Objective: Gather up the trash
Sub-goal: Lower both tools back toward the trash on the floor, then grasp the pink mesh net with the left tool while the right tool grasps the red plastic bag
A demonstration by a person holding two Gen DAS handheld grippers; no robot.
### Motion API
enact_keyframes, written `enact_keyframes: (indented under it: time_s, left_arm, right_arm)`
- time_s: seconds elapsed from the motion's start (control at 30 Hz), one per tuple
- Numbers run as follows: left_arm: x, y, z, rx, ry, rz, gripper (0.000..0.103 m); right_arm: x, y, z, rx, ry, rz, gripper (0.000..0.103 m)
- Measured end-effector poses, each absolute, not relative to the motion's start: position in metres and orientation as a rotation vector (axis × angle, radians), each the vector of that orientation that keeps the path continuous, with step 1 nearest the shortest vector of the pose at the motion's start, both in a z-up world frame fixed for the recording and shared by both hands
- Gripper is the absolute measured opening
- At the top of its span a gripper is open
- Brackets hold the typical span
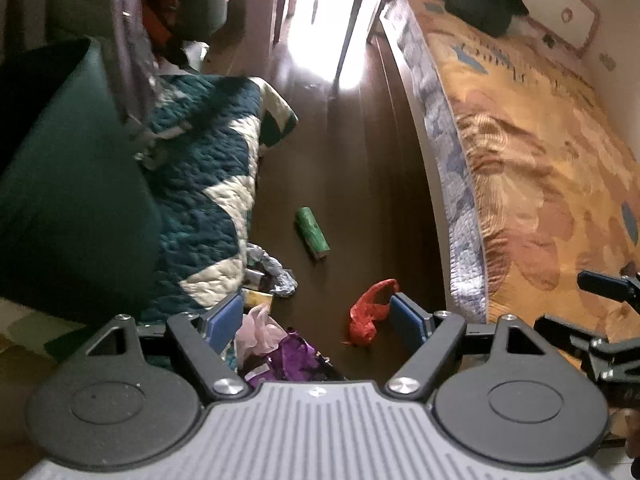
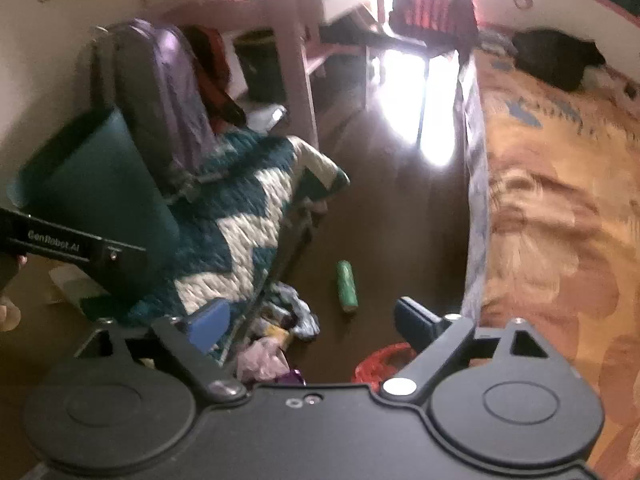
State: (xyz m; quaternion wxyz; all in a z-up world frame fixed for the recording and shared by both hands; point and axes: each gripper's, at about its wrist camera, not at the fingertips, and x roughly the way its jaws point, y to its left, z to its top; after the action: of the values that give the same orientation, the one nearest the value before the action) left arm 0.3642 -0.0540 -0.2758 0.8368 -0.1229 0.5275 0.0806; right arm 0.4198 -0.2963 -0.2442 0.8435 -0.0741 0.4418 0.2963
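Note:
Trash lies on the dark wood floor: a green roll [image 1: 312, 233] [image 2: 346, 286], a crumpled red bag [image 1: 370, 312] [image 2: 380, 362], a pale pink bag [image 1: 258, 330] [image 2: 260, 358], a purple wrapper [image 1: 294, 358] and a grey-blue crumpled wrapper [image 1: 276, 270] [image 2: 300, 312]. My left gripper [image 1: 318, 318] hangs open above the pink and red bags, nothing between its blue pads. My right gripper [image 2: 312, 322] is open too, over the same litter, empty. A dark green bin [image 1: 68, 184] [image 2: 100, 184] stands at the left.
A teal and cream quilt [image 1: 208, 184] [image 2: 248, 216] drapes over a chair beside the bin. A bed with an orange patterned cover [image 1: 532, 152] [image 2: 560, 208] runs along the right. A desk [image 2: 280, 40] stands at the back. The other gripper's body [image 2: 72, 240] shows at the left.

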Motion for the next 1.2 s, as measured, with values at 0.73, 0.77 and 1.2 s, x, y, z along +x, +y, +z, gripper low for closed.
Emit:
enact_keyframes:
  time_s: [0.73, 0.77, 1.2]
  left_arm:
    - [0.392, -0.085, -0.627, -0.233, 1.291, 0.579, 0.080]
    - [0.394, -0.083, -0.642, -0.247, 1.297, 0.595, 0.080]
    - [0.419, -0.042, -0.786, -0.354, 1.332, 0.756, 0.080]
  right_arm:
    - [0.480, -0.297, -0.573, -0.182, 1.205, 0.537, 0.097]
    - [0.484, -0.293, -0.586, -0.176, 1.215, 0.535, 0.097]
    - [0.547, -0.280, -0.734, -0.160, 1.295, 0.486, 0.093]
